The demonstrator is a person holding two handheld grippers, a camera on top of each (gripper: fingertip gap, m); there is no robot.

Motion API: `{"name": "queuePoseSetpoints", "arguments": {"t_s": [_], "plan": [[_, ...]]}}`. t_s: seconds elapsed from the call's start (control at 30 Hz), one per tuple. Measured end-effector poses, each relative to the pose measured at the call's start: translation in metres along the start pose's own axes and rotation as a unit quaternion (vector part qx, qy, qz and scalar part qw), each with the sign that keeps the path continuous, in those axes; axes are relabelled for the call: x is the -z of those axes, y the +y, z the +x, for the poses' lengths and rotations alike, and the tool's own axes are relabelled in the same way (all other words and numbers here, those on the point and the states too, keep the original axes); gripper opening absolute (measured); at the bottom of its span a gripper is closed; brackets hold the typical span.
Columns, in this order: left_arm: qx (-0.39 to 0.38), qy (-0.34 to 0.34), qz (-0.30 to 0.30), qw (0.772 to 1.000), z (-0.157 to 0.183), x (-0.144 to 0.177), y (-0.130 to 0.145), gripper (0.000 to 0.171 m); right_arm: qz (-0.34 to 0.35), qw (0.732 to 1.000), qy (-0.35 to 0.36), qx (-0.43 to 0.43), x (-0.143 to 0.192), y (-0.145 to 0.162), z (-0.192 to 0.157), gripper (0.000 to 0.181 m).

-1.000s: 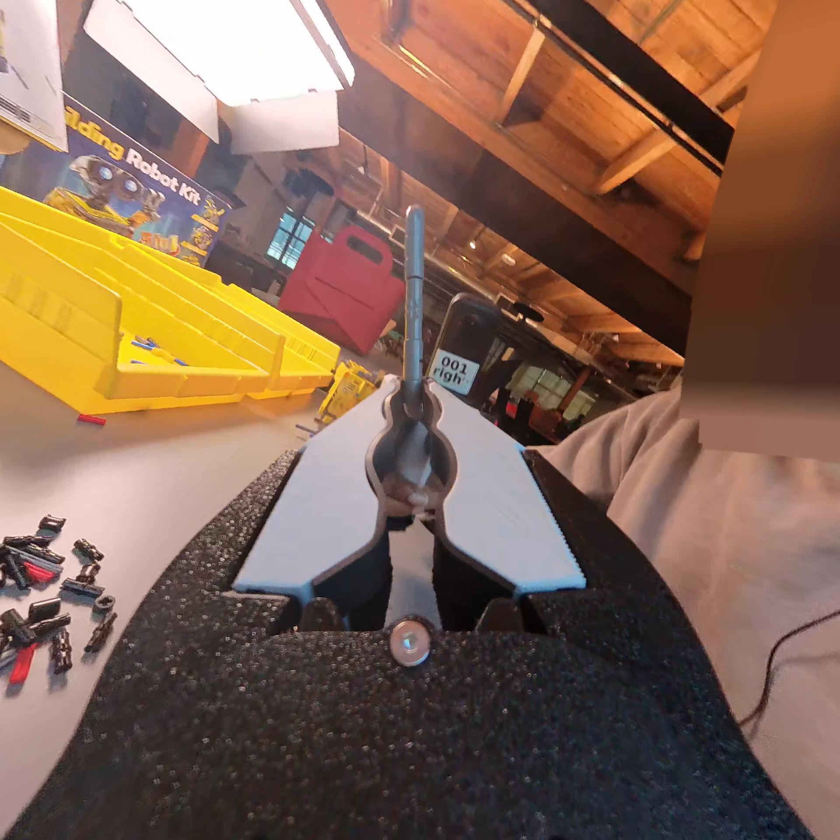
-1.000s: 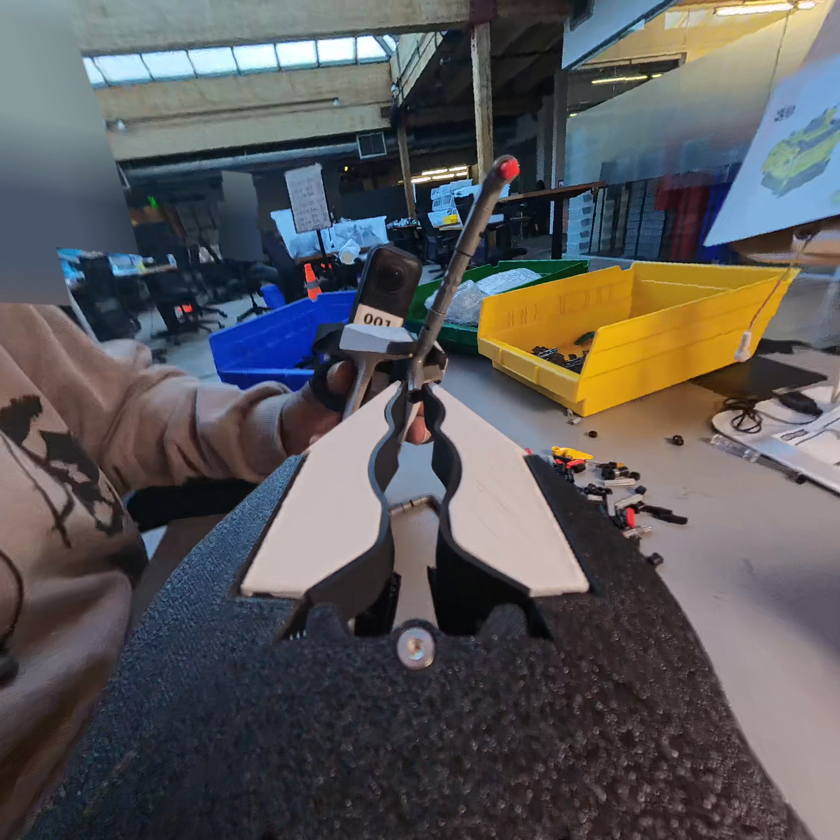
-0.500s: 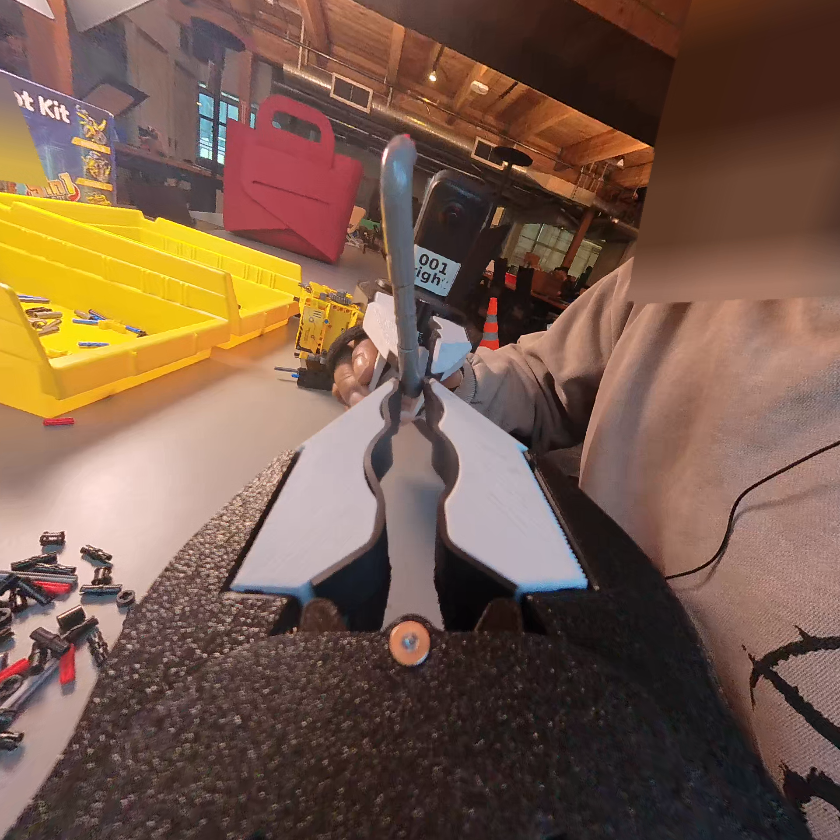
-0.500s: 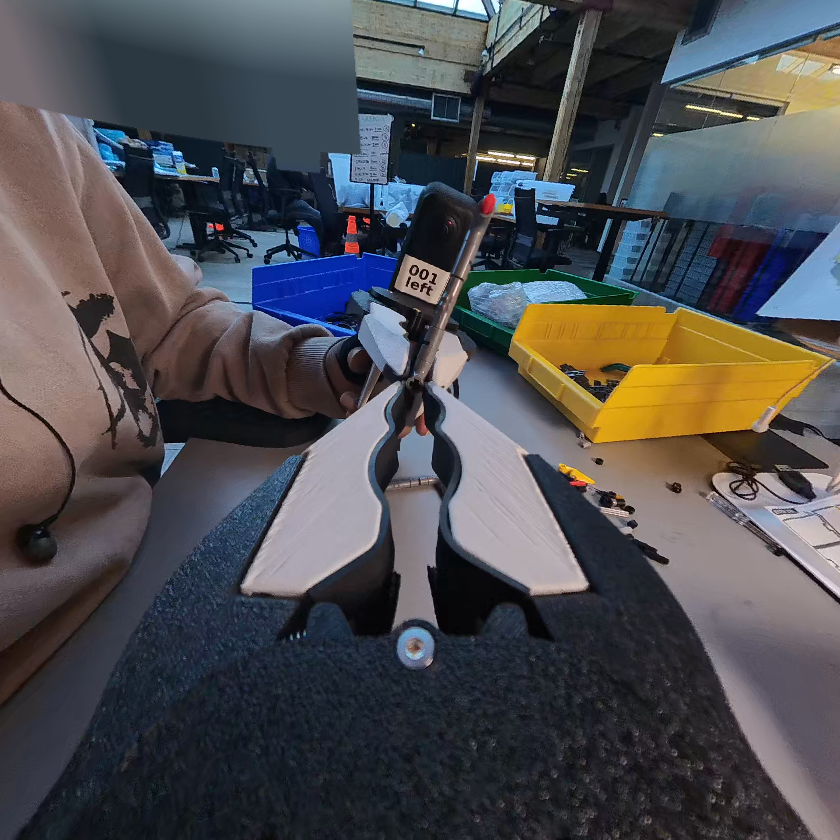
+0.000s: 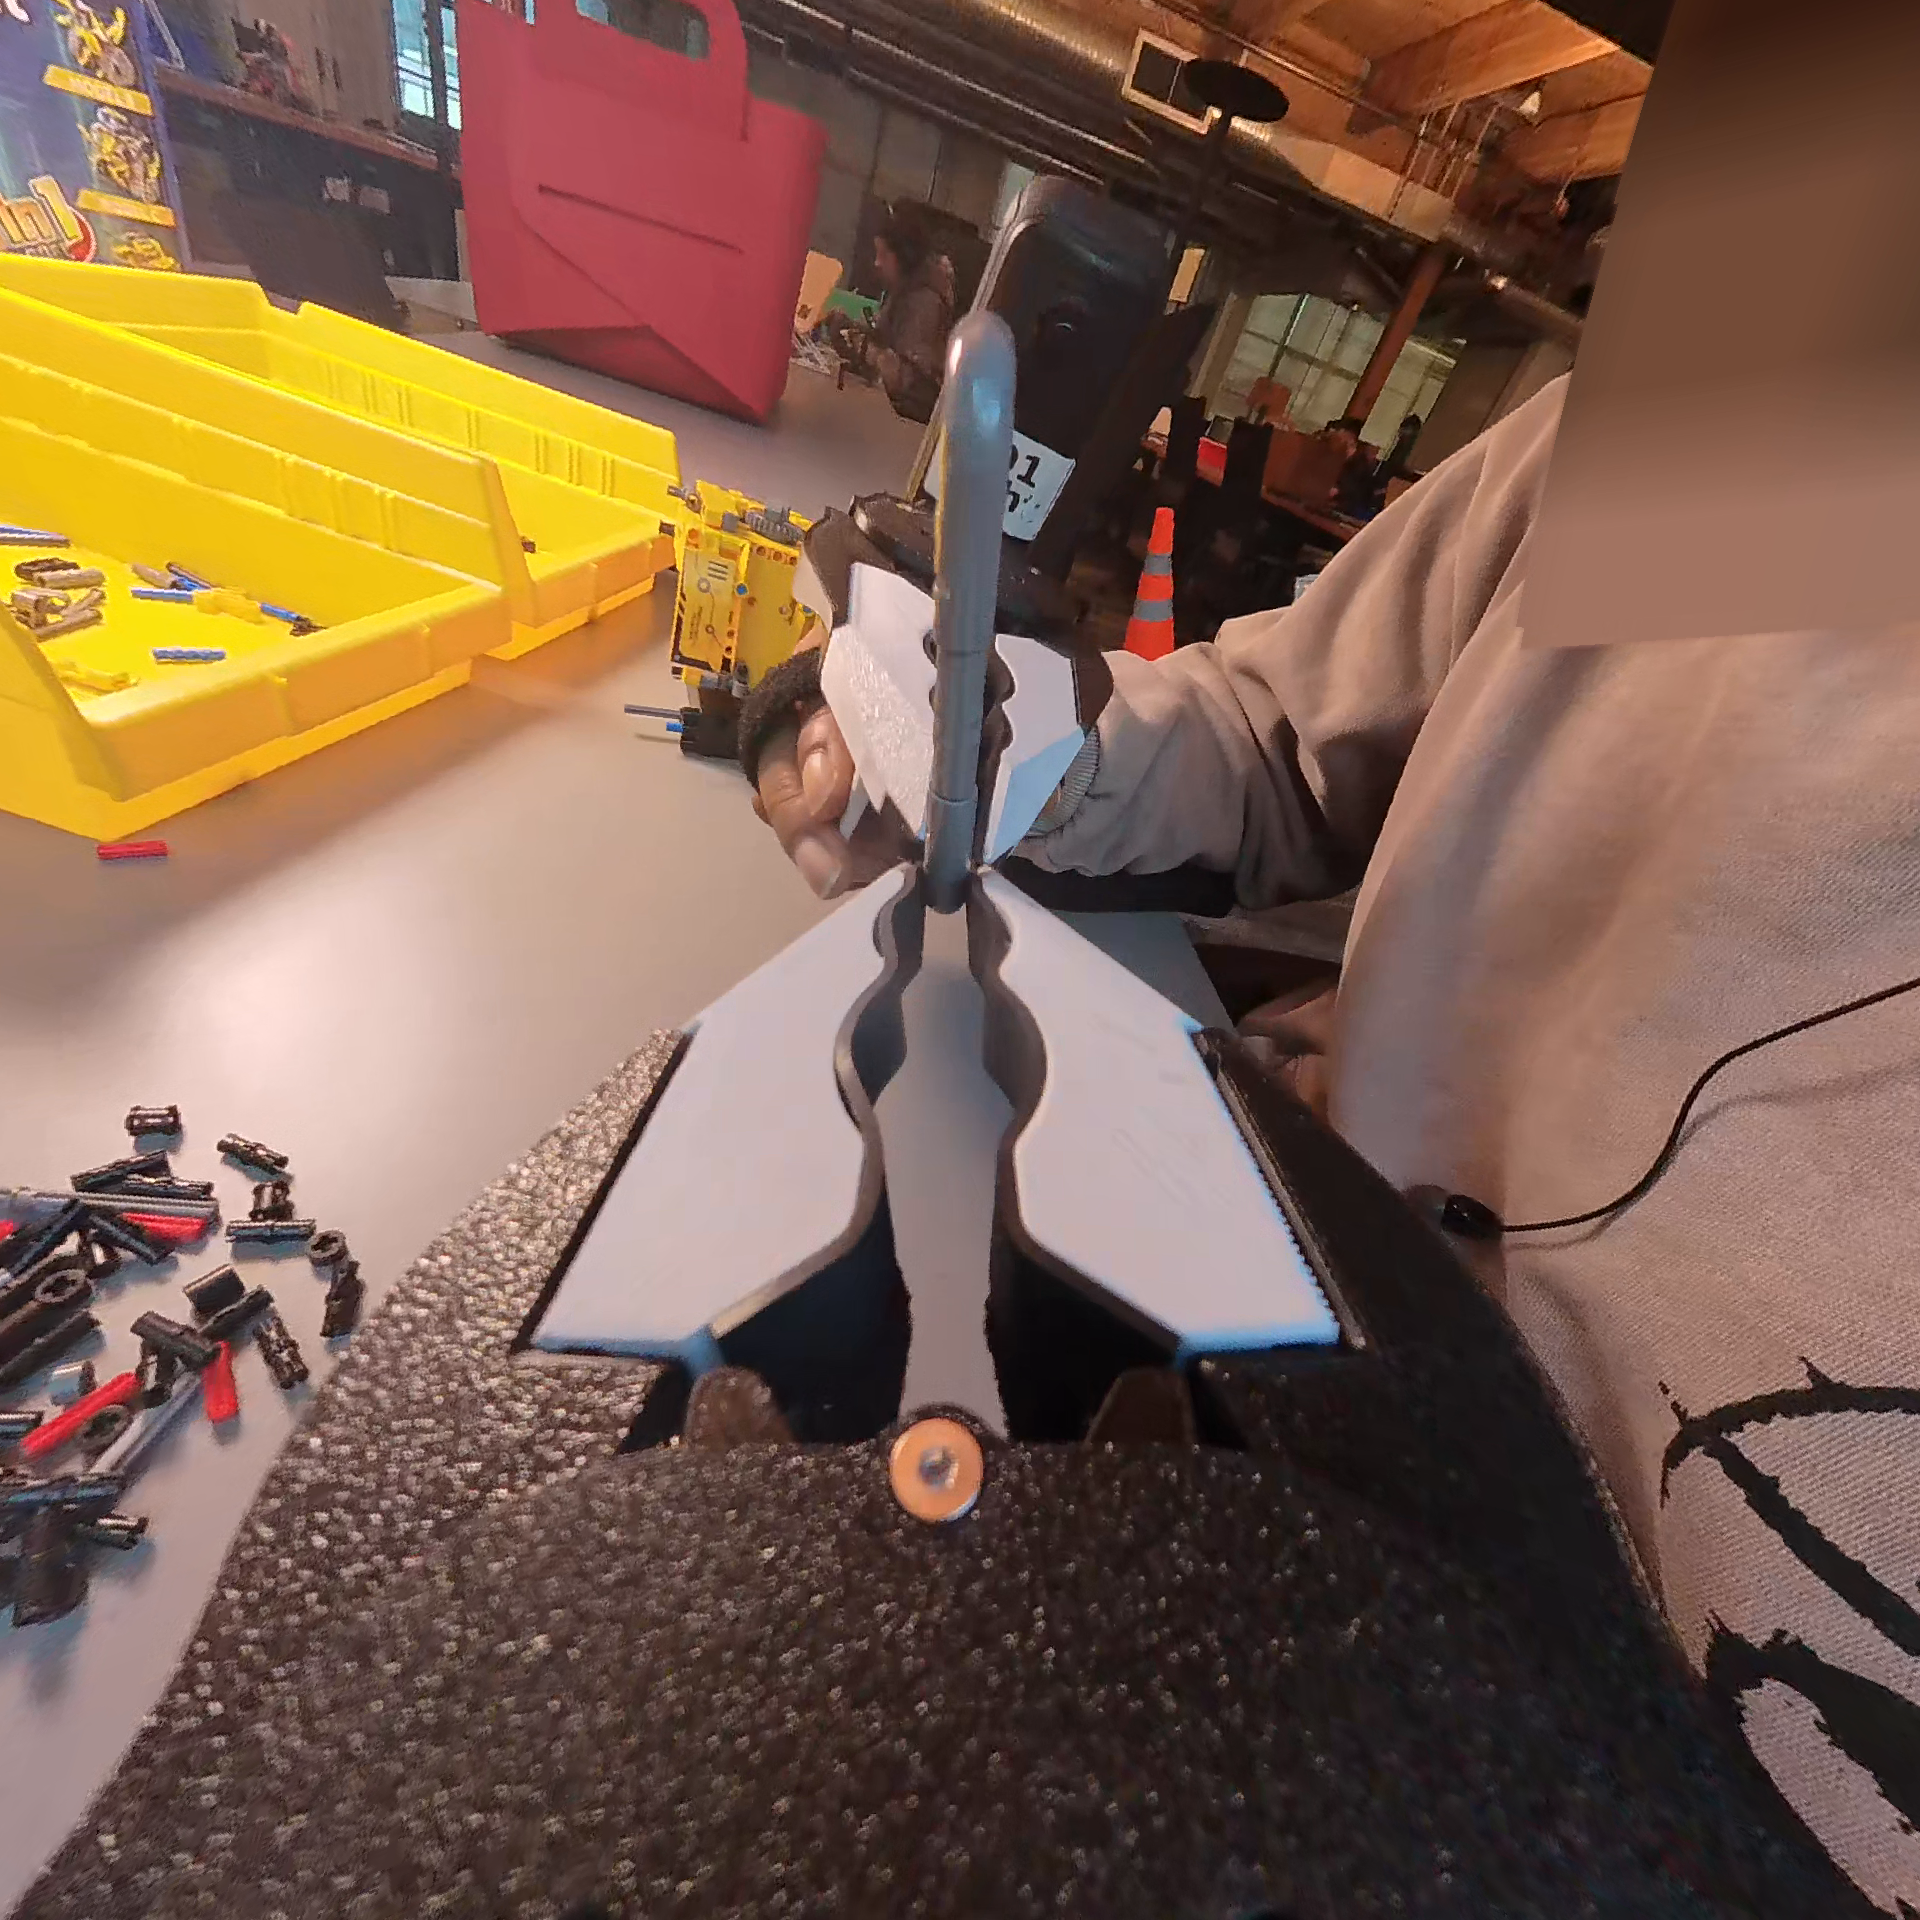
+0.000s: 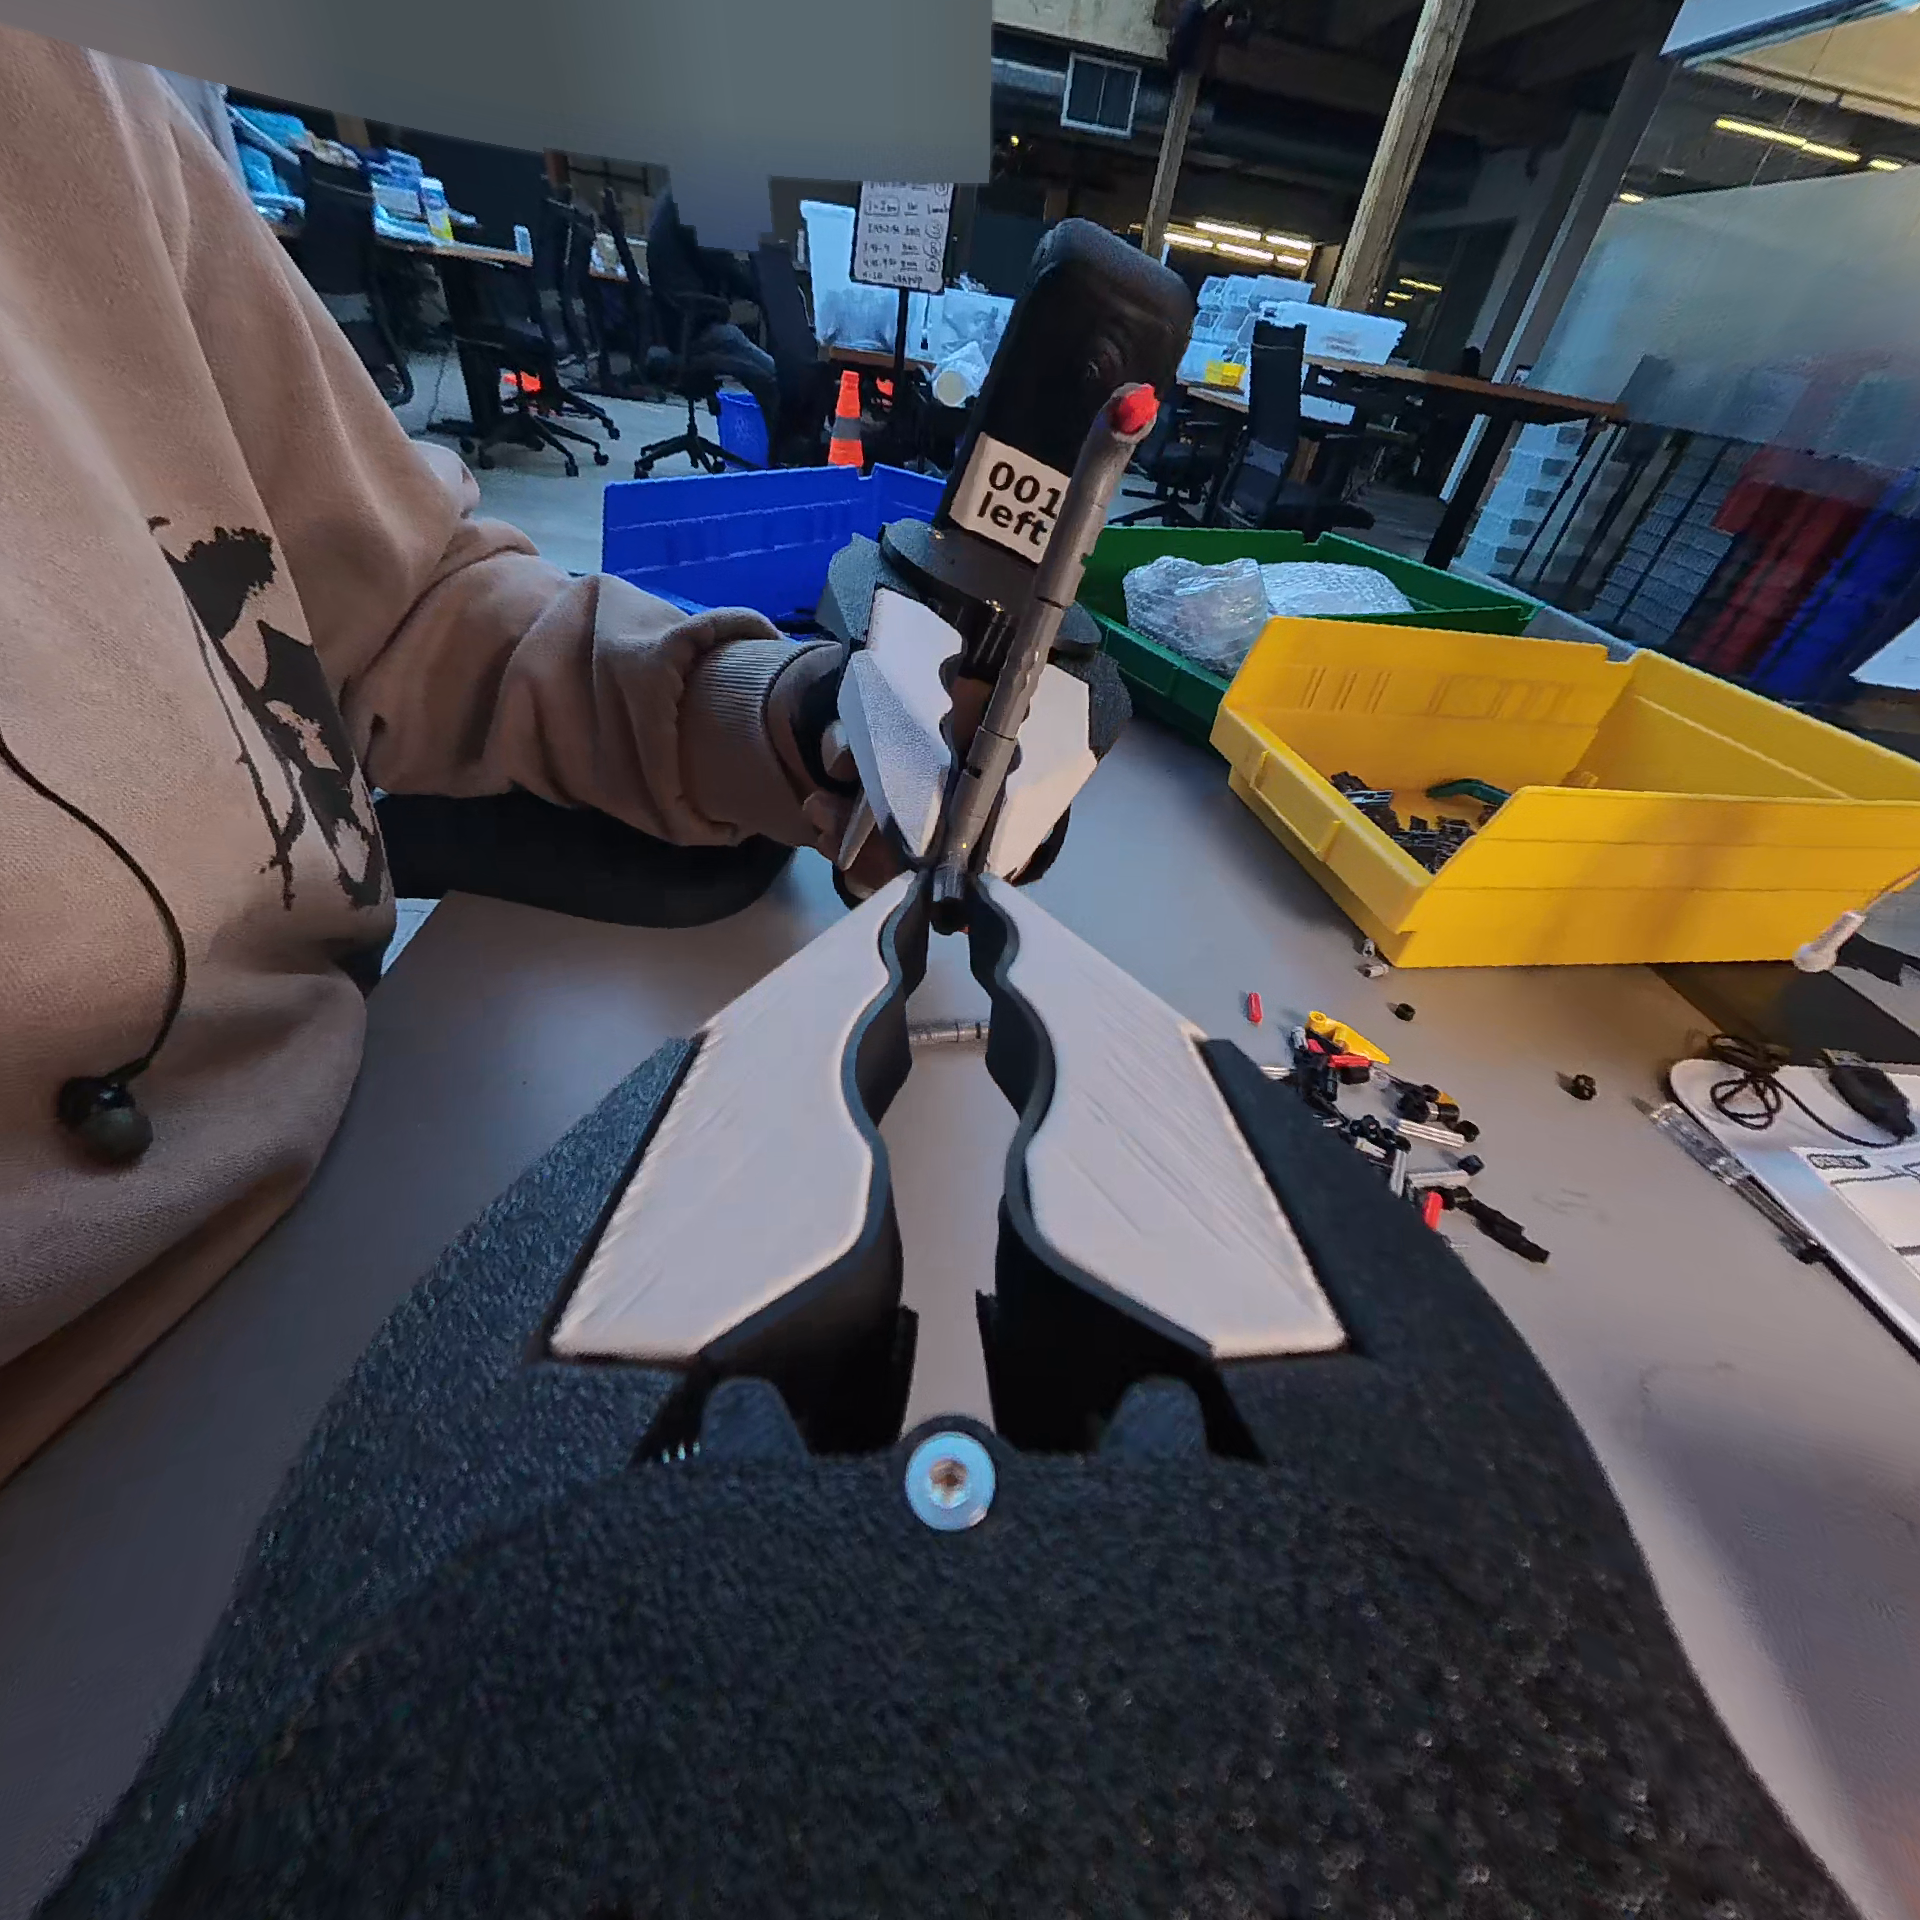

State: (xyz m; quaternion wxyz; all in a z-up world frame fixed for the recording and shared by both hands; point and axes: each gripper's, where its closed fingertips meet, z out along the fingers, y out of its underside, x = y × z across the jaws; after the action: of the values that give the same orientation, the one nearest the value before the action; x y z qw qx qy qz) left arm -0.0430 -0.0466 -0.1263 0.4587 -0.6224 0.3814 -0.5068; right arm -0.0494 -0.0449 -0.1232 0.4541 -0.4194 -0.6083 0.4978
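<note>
A long grey rod [image 5: 961,623] stands upright with its lower end pinched at the tips of my left gripper [image 5: 948,883], which is shut on it. In the right wrist view the same rod [image 6: 1023,665] leans right and carries a red tip [image 6: 1132,407]. My right gripper [image 6: 948,896] is shut on its lower end. The two grippers face each other tip to tip above the grey table. The right gripper also shows in the left wrist view [image 5: 940,727], held by a hand. The left gripper shows in the right wrist view [image 6: 951,748].
Yellow bins [image 5: 312,582], a small yellow model [image 5: 727,613] and a red bag [image 5: 623,208] stand to the left. Loose black and red pins [image 5: 135,1278] lie nearby. A yellow bin [image 6: 1558,831], green bin [image 6: 1174,665], blue bin [image 6: 727,530], scattered parts [image 6: 1392,1112], a short metal axle [image 6: 945,1034] and papers with a cable [image 6: 1818,1101] also show. Left and right tips are no more than a few centimetres apart. From either gripper's tips it is about 30 cm to the small yellow model [image 5: 727,613].
Both views have tilted down from the ceiling toward the table. The rod sat deeper between my left fingers a second ago; now only its lower end is at their tips.
</note>
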Motion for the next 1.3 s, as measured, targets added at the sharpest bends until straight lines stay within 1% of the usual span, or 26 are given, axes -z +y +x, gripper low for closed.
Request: {"name": "queuePoseSetpoints", "arguments": {"t_s": [0.13, 0.3, 0.33, 0.37, 0.4, 0.43, 0.47, 0.5, 0.57, 0.63, 0.7, 0.77, 0.8, 0.83, 0.9, 0.97, 1.0, 1.07, 1.1, 1.13, 1.2, 1.23, 1.27, 1.3], "plan": [[0.01, 0.002, 0.004, 1.0, 0.0, -0.001, -0.003, 0.007, -0.002, 1.0, -0.008, -0.005, 0.003, -0.001, 0.002, 0.004], [0.0, -0.003, 0.011, 1.0, 0.002, 0.0, -0.011, 0.007, 0.004, 1.0, -0.025, -0.017, 0.008, -0.008, 0.002, 0.004], [0.004, -0.02, 0.042, 0.999, -0.004, 0.014, -0.021, 0.007, 0.022, 0.999, -0.027, -0.022, 0.015, -0.014, 0.004, 0.004], [0.013, -0.044, 0.092, 0.995, -0.014, 0.042, -0.038, 0.006, 0.058, 0.997, -0.006, -0.047, 0.035, -0.026, 0.018, 0.003], [-0.002, -0.068, 0.102, 0.992, -0.018, 0.062, -0.044, 0.006, 0.072, 0.996, 0.027, -0.048, 0.054, -0.032, 0.034, 0.003], [-0.032, -0.089, 0.066, 0.993, -0.018, 0.061, -0.038, 0.007, 0.063, 0.996, 0.055, -0.033, 0.062, -0.034, 0.043, 0.003], [-0.046, -0.097, 0.038, 0.994, -0.017, 0.05, -0.032, 0.007, 0.058, 0.995, 0.081, -0.021, 0.06, -0.038, 0.05, 0.004], [-0.04, -0.103, 0.023, 0.994, -0.02, 0.039, -0.026, 0.007, 0.049, 0.993, 0.106, -0.008, 0.055, -0.042, 0.058, 0.005], [0.001, -0.115, 0.029, 0.993, -0.032, 0.034, -0.024, 0.007, 0.006, 0.981, 0.194, 0.009, 0.057, -0.049, 0.092, 0.005], [0.026, -0.137, 0.034, 0.99, -0.045, 0.042, -0.019, 0.007, -0.077, 0.961, 0.266, -0.002, 0.078, -0.047, 0.133, 0.005], [0.058, -0.146, 0.038, 0.987, -0.054, 0.046, -0.01, 0.007, -0.189, 0.934, 0.302, -0.017, 0.105, -0.029, 0.172, 0.005], [0.092, -0.15, 0.046, 0.983, -0.059, 0.048, -0.005, 0.007, -0.278, 0.904, 0.324, -0.013, 0.135, -0.004, 0.215, 0.005], [0.1, -0.149, 0.05, 0.983, -0.06, 0.048, -0.005, 0.007, -0.318, 0.888, 0.332, -0.027, 0.151, 0.013, 0.236, 0.005], [0.1, -0.147, 0.052, 0.983, -0.06, 0.047, -0.005, 0.007, -0.343, 0.873, 0.344, -0.047, 0.166, 0.028, 0.256, 0.005], [0.097, -0.147, 0.045, 0.983, -0.059, 0.045, -0.002, 0.007, -0.375, 0.853, 0.355, -0.074, 0.189, 0.052, 0.283, 0.006], [0.094, -0.144, 0.042, 0.984, -0.057, 0.043, -0.001, 0.007, -0.393, 0.839, 0.369, -0.079, 0.204, 0.067, 0.301, 0.013], [0.093, -0.141, 0.041, 0.985, -0.056, 0.042, -0.002, 0.007, -0.393, 0.836, 0.376, -0.08, 0.206, 0.07, 0.306, 0.018], [0.09, -0.138, 0.039, 0.986, -0.054, 0.04, -0.002, 0.007, -0.354, 0.852, 0.376, -0.083, 0.193, 0.057, 0.305, 0.035], [0.089, -0.135, 0.039, 0.986, -0.053, 0.038, -0.001, 0.007, -0.326, 0.868, 0.367, -0.079, 0.179, 0.044, 0.298, 0.042], [0.088, -0.132, 0.038, 0.987, -0.052, 0.037, -0.001, 0.007, -0.293, 0.888, 0.347, -0.071, 0.16, 0.028, 0.285, 0.043], [0.084, -0.123, 0.036, 0.988, -0.049, 0.034, 0.0, 0.007, -0.217, 0.935, 0.275, -0.06, 0.112, -0.009, 0.241, 0.043], [0.08, -0.114, 0.033, 0.99, -0.047, 0.032, 0.001, 0.007, -0.172, 0.958, 0.219, -0.064, 0.086, -0.026, 0.21, 0.042], [0.075, -0.108, 0.029, 0.991, -0.044, 0.029, 0.002, 0.007, -0.131, 0.976, 0.156, -0.074, 0.061, -0.041, 0.174, 0.042], [0.07, -0.102, 0.024, 0.992, -0.041, 0.026, 0.003, 0.007, -0.099, 0.987, 0.098, -0.083, 0.04, -0.05, 0.14, 0.043]]}}
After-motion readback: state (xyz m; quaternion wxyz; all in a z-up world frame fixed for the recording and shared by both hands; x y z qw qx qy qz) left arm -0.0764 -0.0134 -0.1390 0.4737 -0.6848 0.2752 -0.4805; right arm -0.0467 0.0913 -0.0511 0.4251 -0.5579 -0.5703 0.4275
